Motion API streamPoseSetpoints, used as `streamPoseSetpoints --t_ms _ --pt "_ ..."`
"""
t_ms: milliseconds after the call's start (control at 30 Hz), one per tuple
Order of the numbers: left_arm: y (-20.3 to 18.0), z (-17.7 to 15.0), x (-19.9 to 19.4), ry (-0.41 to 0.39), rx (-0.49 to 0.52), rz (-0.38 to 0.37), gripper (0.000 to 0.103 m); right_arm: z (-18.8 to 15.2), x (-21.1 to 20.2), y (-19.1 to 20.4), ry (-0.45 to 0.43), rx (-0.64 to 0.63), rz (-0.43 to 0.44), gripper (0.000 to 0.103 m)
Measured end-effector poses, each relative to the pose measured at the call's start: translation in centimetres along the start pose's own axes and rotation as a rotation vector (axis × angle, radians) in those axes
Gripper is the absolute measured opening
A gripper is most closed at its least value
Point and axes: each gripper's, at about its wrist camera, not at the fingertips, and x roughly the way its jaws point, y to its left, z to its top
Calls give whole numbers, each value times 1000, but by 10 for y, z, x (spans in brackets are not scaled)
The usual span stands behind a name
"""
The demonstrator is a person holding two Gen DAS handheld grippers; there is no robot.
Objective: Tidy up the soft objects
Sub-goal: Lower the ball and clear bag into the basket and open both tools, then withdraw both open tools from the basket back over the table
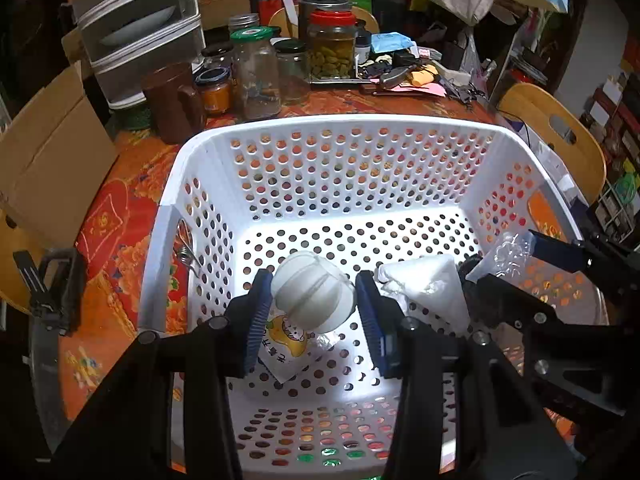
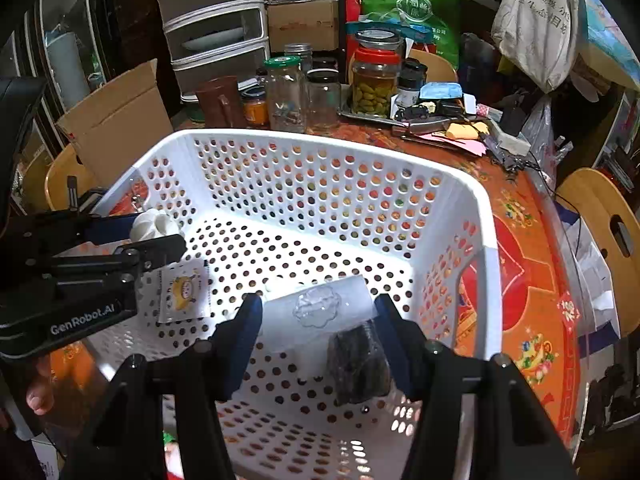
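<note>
A white perforated basket [image 1: 340,124] [image 2: 476,200] stands on the orange table. My left gripper [image 1: 314,312] is inside it, its blue pads shut on a white ribbed soft ball [image 1: 312,294], also in the right wrist view [image 2: 154,226]. Below lies a small packet with a yellow cartoon print [image 1: 286,340] [image 2: 182,290]. My right gripper [image 2: 316,332] is shut on a clear plastic bag [image 2: 320,316] with a dark soft object [image 2: 358,364] in it. The bag shows in the left wrist view [image 1: 424,280], with the right gripper [image 1: 508,264] beside it.
Glass jars [image 1: 256,76], a brown mug [image 1: 172,100] and a pickle jar [image 2: 374,80] stand behind the basket. A cardboard box [image 1: 44,160] is at the left, plastic drawers [image 2: 212,20] behind. Wooden chairs [image 2: 600,232] stand at the right.
</note>
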Motion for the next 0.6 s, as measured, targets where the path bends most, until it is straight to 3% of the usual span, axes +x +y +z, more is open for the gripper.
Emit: streamPoseSetpoints --t_ms 100,200,233,367,600 --pt "3 0 -1 -15 -8 3 41 2 2 1 -12 -6 -7 62" --pt "2 -1 -3 -20 0 4 45 3 -2 0 -31 -5 -12 73" --pt "2 -1 -5 -25 0 4 51 4 -4 -1 -40 2 -7 78" --pt "6 -4 -26 -78 -6 0 72 2 -22 -5 -84 17 11 79" --pt "20 -31 -93 -202 0 -49 95 -25 -66 -13 -134 49 45 93"
